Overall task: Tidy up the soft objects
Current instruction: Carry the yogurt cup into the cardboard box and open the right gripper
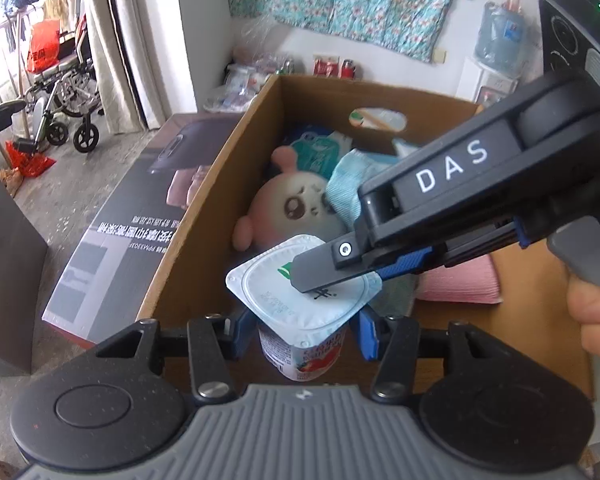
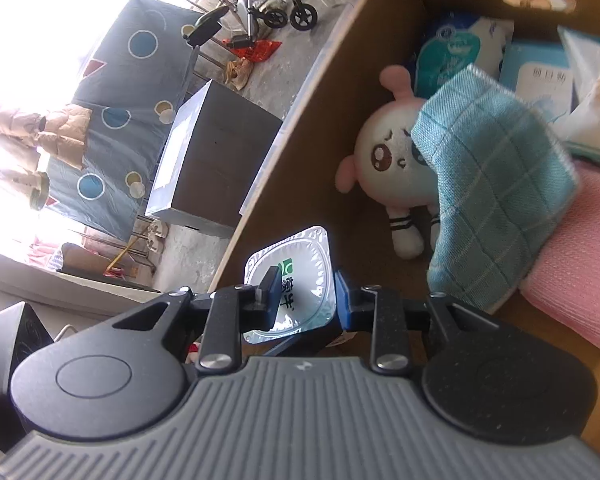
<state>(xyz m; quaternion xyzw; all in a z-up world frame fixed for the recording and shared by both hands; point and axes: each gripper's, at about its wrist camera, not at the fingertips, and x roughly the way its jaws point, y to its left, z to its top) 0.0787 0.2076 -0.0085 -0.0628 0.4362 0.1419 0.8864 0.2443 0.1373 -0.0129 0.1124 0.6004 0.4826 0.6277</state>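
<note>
A white yogurt cup with a foil lid hangs over the near end of an open cardboard box. My left gripper is shut on the cup's body, a blue pad on either side. My right gripper comes in from the right, one finger flat on the lid and the other under its rim. In the right wrist view the yogurt cup sits between that gripper's fingers. In the box lie a pink-eared plush toy, a teal cloth and a pink towel.
Tissue packs fill the box's far end. A printed product carton lies against the box's left wall. A dark cabinet and a wheelchair stand on the concrete floor. A person's hand holds the right gripper's handle.
</note>
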